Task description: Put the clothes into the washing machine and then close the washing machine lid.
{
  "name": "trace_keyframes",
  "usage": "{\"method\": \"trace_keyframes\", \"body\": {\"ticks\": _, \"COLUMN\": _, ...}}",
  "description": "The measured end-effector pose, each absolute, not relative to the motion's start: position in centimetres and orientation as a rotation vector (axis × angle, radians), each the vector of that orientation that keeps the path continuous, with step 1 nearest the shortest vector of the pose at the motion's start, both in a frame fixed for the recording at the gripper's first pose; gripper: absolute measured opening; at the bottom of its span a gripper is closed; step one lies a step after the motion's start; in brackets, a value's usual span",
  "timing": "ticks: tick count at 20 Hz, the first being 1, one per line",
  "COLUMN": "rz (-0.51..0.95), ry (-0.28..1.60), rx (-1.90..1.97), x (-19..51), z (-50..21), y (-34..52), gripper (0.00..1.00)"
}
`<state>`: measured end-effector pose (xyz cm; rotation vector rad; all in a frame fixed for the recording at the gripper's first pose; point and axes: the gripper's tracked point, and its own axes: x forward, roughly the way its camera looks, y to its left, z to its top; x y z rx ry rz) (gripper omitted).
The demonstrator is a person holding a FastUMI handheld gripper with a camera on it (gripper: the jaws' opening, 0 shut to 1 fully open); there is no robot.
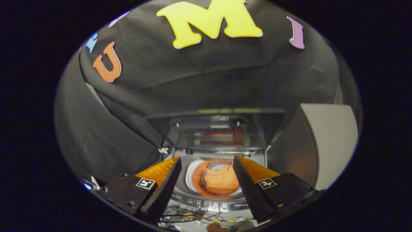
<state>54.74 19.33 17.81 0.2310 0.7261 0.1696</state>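
Note:
A top-loading washing machine [193, 197] stands just ahead of my fingers, its lid [214, 130] raised upright at the back. An orange piece of clothing [222, 180] lies inside the drum, seen through the gap between the fingers. My gripper [207, 161] hovers above the machine's front edge with its fingers wide apart and nothing held between them.
A grey-white panel [325, 141] stands beside the machine, beyond the right finger. Black cloth walls hang behind and to the left of the machine. Loose cables [190, 216] lie on the surface in front of the control panel.

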Motion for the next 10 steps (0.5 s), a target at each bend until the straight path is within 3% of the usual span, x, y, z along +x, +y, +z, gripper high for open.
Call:
{"method": "trace_keyframes", "body": {"ticks": 4, "rz": 0.168, "ry": 0.656, "rx": 0.22, "x": 55.5, "z": 22.2, "y": 18.4, "gripper": 1.0}}
{"method": "trace_keyframes", "body": {"ticks": 10, "rz": 0.186, "ry": 0.672, "rx": 0.262, "x": 58.4, "z": 21.7, "y": 17.9, "gripper": 1.0}}
